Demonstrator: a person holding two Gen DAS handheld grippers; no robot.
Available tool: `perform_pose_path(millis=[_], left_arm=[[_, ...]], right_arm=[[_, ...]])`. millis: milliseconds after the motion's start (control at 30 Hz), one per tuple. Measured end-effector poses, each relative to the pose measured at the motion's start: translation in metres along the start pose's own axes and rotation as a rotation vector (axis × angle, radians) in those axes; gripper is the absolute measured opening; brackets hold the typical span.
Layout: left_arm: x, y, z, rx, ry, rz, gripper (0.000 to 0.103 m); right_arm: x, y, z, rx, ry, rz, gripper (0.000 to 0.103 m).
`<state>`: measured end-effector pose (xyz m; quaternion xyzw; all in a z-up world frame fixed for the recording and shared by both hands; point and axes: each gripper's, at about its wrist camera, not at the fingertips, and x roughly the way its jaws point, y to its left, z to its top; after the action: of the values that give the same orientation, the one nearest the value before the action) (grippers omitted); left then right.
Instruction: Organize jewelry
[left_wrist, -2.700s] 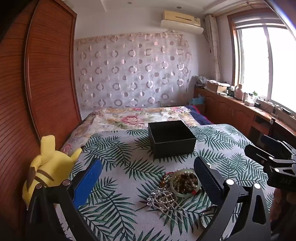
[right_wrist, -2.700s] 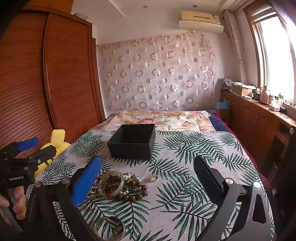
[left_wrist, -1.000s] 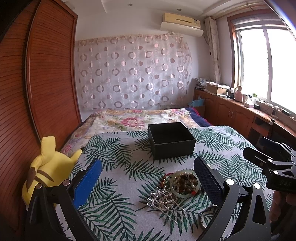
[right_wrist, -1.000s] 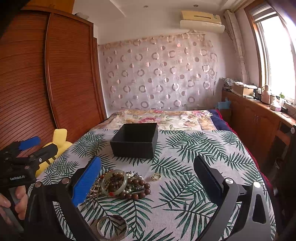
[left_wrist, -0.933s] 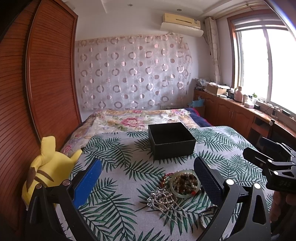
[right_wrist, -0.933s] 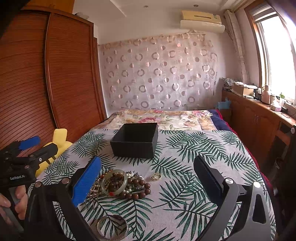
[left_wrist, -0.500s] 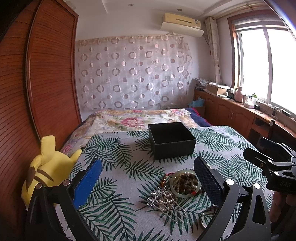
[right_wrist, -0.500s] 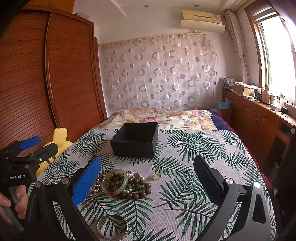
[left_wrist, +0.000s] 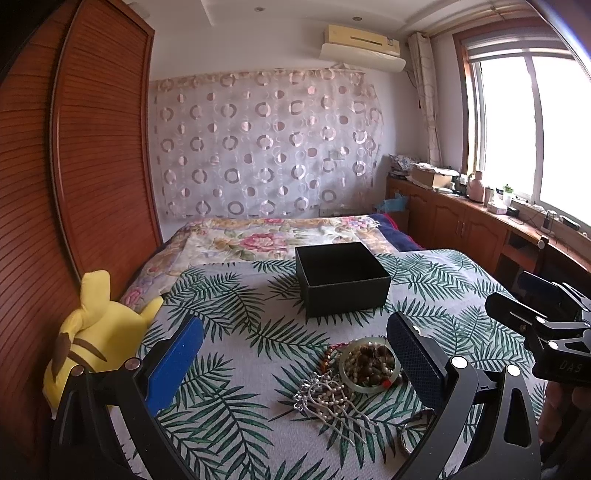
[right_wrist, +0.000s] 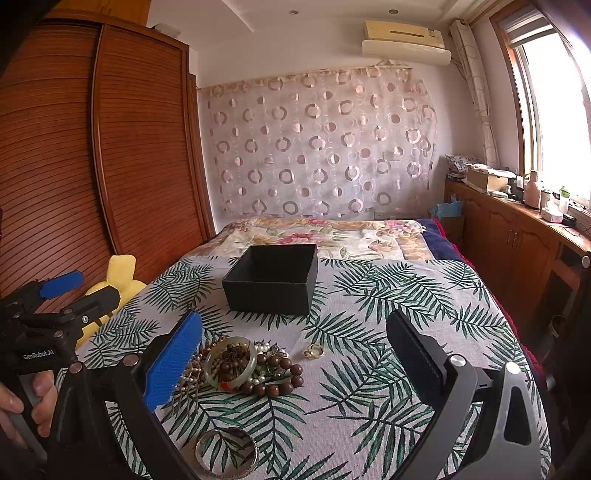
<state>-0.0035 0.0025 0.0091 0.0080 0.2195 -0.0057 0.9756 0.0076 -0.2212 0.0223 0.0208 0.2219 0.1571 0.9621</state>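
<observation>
An open black box stands on the leaf-print bedcover. In front of it lies a jewelry pile: a pale green bangle around brown beads, a brown bead bracelet, a silver hair comb, a small gold ring and a metal bangle. My left gripper is open and empty above the pile's left side. My right gripper is open and empty above the pile's right side. Each gripper shows in the other's view, the left one and the right one.
A yellow plush toy leans against the wooden wardrobe at the bed's left edge. A floral quilt covers the far half of the bed. A wooden counter with clutter runs under the window on the right.
Both views have crept slightly; the right gripper has drifted a little nearer the pile. Both grippers stay open and empty, and the jewelry has not moved.
</observation>
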Motion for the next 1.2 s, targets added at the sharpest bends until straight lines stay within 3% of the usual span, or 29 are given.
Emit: perform_pose_path(millis=[533, 800, 1200], left_arm=[[0.004, 0.001, -0.005, 0.003, 0.010, -0.004, 0.096], [0.020, 0.010, -0.021, 0.003, 0.071, -0.034, 0.096], [0.049, 0.021, -0.054, 0.007, 0.187, -0.085, 0.096]], right_arm=[[0.002, 0.004, -0.004, -0.004, 0.008, 0.011, 0.101], [0.014, 0.003, -0.017, -0.010, 0.066, 0.080, 0.101], [0.040, 0.015, -0.055, -0.089, 0.219, 0.184, 0.090]])
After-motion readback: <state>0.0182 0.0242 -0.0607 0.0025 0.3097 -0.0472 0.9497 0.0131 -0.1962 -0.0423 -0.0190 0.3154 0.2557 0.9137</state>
